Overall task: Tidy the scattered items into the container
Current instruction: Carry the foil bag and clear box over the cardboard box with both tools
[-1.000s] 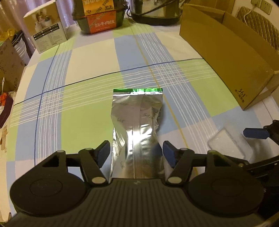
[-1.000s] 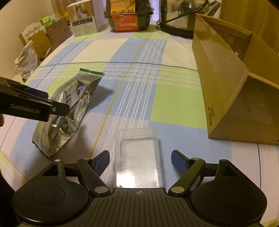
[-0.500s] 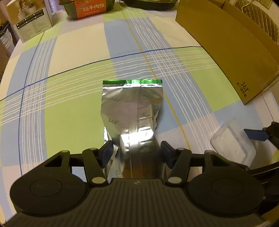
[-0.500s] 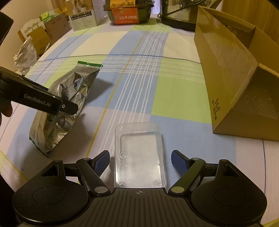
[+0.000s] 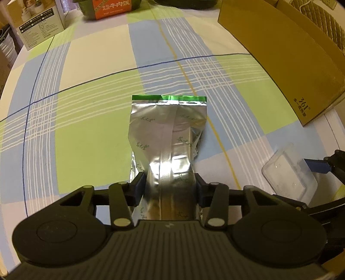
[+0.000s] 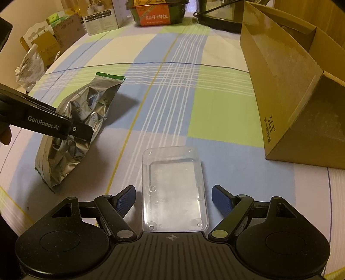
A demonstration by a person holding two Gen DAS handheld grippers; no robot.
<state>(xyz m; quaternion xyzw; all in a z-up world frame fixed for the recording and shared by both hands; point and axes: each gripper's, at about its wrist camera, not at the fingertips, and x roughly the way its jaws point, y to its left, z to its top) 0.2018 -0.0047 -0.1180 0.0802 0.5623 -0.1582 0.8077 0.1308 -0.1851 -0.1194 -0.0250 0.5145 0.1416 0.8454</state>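
A silver foil bag (image 5: 168,129) with a green top seal lies on the checked tablecloth. My left gripper (image 5: 169,185) is shut on the bag's near end, and the foil is pinched narrow between its blue pads. The right wrist view shows the same bag (image 6: 86,107) tilted, its far end raised, in that clamp. A clear plastic tray (image 6: 174,189) lies flat between the fingers of my right gripper (image 6: 174,200), which stands open with a small gap on each side. The brown cardboard box (image 6: 291,86) stands to the right, and in the left wrist view this box (image 5: 280,53) is at the far right.
At the table's far end stand a white product box (image 6: 101,19), an orange-labelled food pack (image 6: 157,15) and a dark pot (image 6: 217,15). Cartons and a crumpled bag (image 6: 30,66) sit beyond the left edge. A fingertip shows at the left edge of the right wrist view.
The left gripper's fingers have closed in from either side of the foil bag and now squeeze it. The right gripper has moved forward, so the clear tray sits further between its fingers.
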